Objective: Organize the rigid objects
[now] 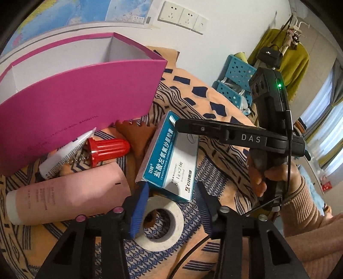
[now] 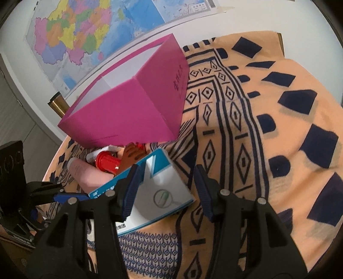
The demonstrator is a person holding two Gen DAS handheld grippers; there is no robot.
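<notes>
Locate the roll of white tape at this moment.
In the left wrist view the roll of white tape lies flat on the patterned cloth, low in the middle, between the left gripper fingers, just below the medicine box.

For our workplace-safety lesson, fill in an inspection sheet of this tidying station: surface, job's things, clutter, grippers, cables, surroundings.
Surface: orange cloth with dark-blue patterns.
Job's things: open magenta cardboard box. Outside it: teal-and-white medicine carton, red ribbed plastic cap, pink tube with white cap, small white tube, white tape roll, brown toothed piece.
Clutter: nothing seen.
Grippers: left gripper straddles the carton's near end, grip unclear; right gripper open over the carton.
Cables: thin black cable beside the right gripper's handle.
Surroundings: wall map, wall sockets, blue perforated baskets, yellow-green garment.
</notes>
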